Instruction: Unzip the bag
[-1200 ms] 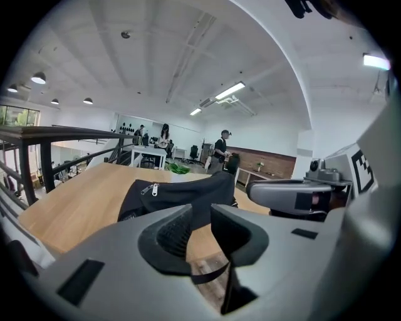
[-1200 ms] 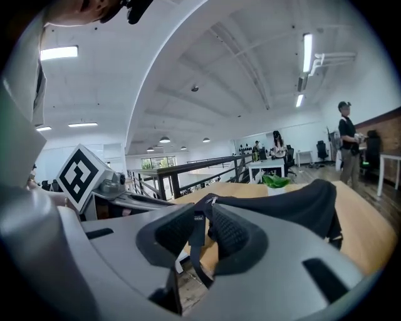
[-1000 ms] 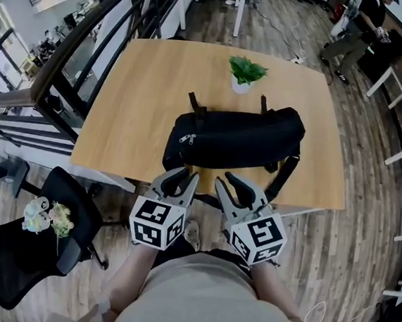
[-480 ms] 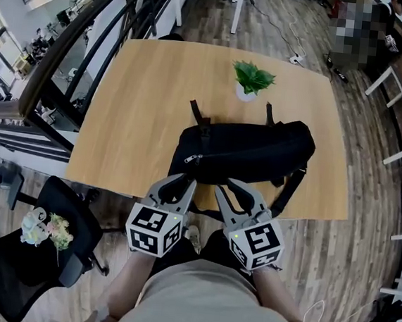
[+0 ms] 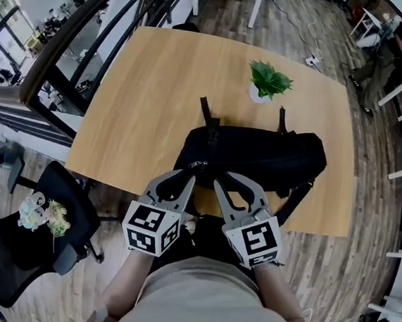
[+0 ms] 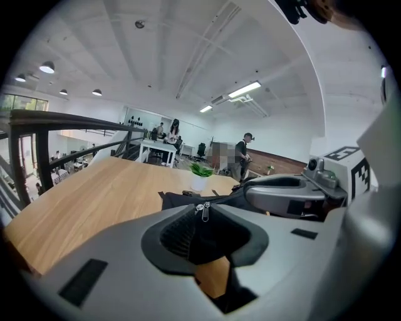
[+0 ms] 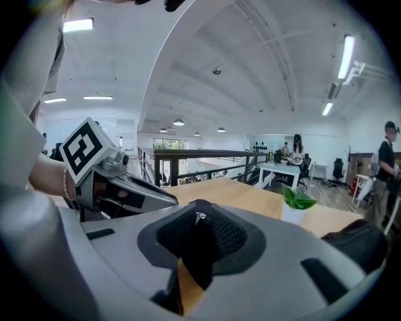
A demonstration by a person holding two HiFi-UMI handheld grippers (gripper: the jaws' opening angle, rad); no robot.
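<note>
A long black bag (image 5: 258,155) lies across the near part of the wooden table (image 5: 151,95), with its silver zipper pull (image 5: 199,165) at its left end. Both grippers reach that end from the table's front edge. My left gripper (image 5: 187,179) keeps a narrow gap between its tips, and the zipper pull (image 6: 203,210) shows through that gap just beyond them. My right gripper (image 5: 222,181) is closing; the bag's black end and a small metal pull (image 7: 199,217) show between its tips. I cannot tell whether the pads touch it.
A small green plant (image 5: 267,82) in a white pot stands right behind the bag. A black railing (image 5: 78,46) runs along the table's left side. A black office chair (image 5: 56,199) stands at the lower left, and people stand at the far right.
Both grippers have moved forward from the table's front edge onto the bag's left end. The gap between the right gripper's jaws has narrowed a little.
</note>
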